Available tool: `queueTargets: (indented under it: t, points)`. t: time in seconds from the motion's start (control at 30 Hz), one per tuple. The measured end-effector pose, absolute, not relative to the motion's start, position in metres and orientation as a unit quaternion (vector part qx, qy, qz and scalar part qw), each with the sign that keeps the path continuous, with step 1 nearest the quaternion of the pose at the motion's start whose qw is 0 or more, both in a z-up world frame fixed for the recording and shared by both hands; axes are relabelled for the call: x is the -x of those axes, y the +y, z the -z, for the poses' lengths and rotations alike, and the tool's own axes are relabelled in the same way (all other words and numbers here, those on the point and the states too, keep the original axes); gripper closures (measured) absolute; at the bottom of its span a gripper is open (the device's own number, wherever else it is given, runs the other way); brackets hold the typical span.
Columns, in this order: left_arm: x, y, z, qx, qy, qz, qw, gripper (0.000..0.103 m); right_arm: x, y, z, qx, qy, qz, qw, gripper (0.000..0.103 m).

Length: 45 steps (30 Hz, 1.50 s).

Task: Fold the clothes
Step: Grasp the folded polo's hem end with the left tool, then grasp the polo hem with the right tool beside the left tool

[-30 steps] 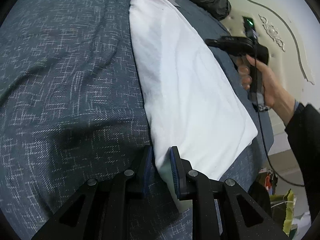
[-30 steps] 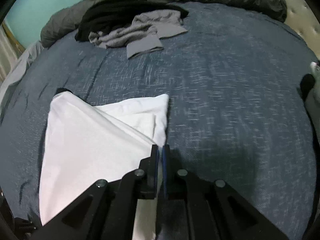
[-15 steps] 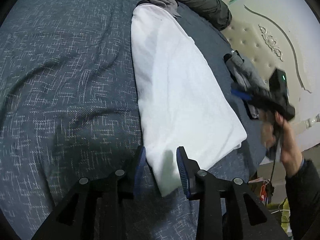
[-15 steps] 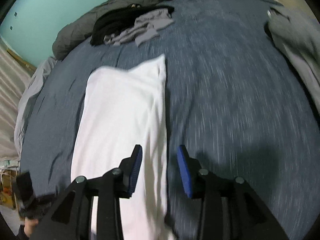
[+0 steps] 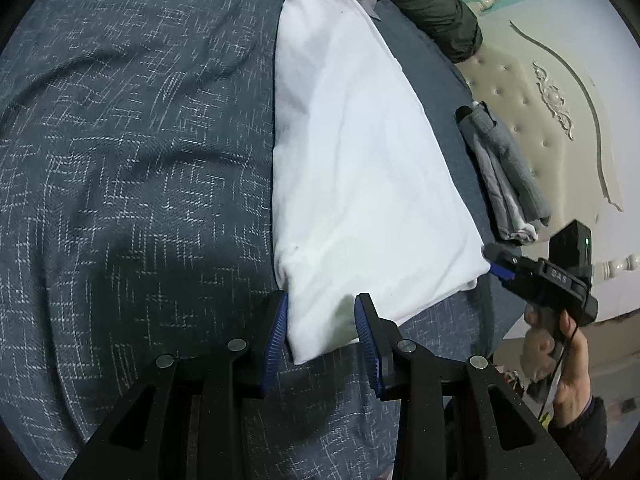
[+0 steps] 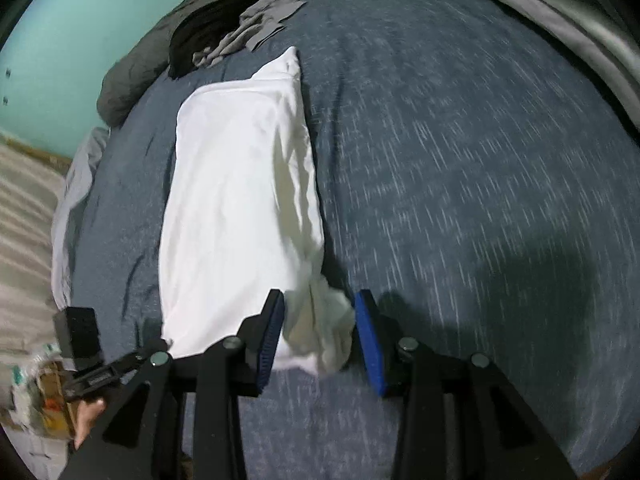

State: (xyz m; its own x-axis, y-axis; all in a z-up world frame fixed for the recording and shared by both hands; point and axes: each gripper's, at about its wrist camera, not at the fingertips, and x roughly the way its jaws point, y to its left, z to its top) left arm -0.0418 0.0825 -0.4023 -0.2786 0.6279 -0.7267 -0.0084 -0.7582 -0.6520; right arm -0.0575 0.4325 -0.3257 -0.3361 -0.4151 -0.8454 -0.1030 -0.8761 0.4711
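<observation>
While a long white folded garment (image 5: pixel 360 168) was laid lengthwise across the dark blue bedspread flecked with white threads (image 5: pixel 132 168), the left gripper (image 5: pixel 321 336) was held low at one near corner of it, with its black fingers and ribbed blue pads (image 5: pixel 277 344) spread apart; the corner of the cloth was seen between the pads, but nothing was clamped. The right gripper (image 6: pixel 319 336) was positioned at the other near corner, its jaws likewise parted, and a bunched, rumpled end of the white garment (image 6: pixel 240 200) was found lying between its blue pads (image 6: pixel 368 340) without being pinched. In the left wrist view, the right gripper (image 5: pixel 498 264) was seen just beside the garment's edge, carried by a hand (image 5: pixel 568 364) in a dark sleeve. Near that edge, a small stack of folded grey clothes (image 5: pixel 504 176) was set on the bedspread, close to a cream tufted headboard with carved ornament (image 5: pixel 560 96). At the far end of the garment, a crumpled grey piece of clothing (image 6: pixel 252 36) and a black one (image 6: pixel 204 28) were heaped together against a dark grey rolled duvet (image 6: pixel 132 80), behind which a teal wall (image 6: pixel 68 28) was visible. Much of the right wrist view was blurred, so finer details of the bedspread (image 6: pixel 460 160) could not be made out.
</observation>
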Motion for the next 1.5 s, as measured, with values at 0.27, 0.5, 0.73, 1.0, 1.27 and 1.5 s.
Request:
queueTargets:
  t: [0.27,0.5,0.73,1.0,1.27,1.5]
  points:
    - [0.044,0.093,0.403,0.568,-0.273,-0.745,0.219,0.081,0.039,0.425,0.333,-0.578,-0.247,0.774,0.077,0.066]
    - [0.039,0.089,0.393,0.562,-0.265,-0.748,0.235,0.096,0.030,0.425,0.337,-0.580,-0.253,0.772,0.071,0.066]
    - [0.041,0.094,0.397,0.574,-0.253,-0.743,0.234,0.096,0.025,0.405,0.333,-0.591,-0.133,0.792,0.074,0.066]
    - [0.042,0.098,0.392,0.577,-0.234,-0.749,0.225,0.096,0.027,0.393,0.332,-0.586,-0.016,0.801,0.120,0.098]
    - [0.043,0.099,0.391,0.583,-0.221,-0.751,0.217,0.096,0.024,0.399,0.329,-0.591,0.048,0.793,0.139,0.098]
    - [0.044,0.101,0.387,0.581,-0.227,-0.751,0.215,0.096,0.030,0.426,0.307,-0.572,-0.047,0.809,0.128,0.096]
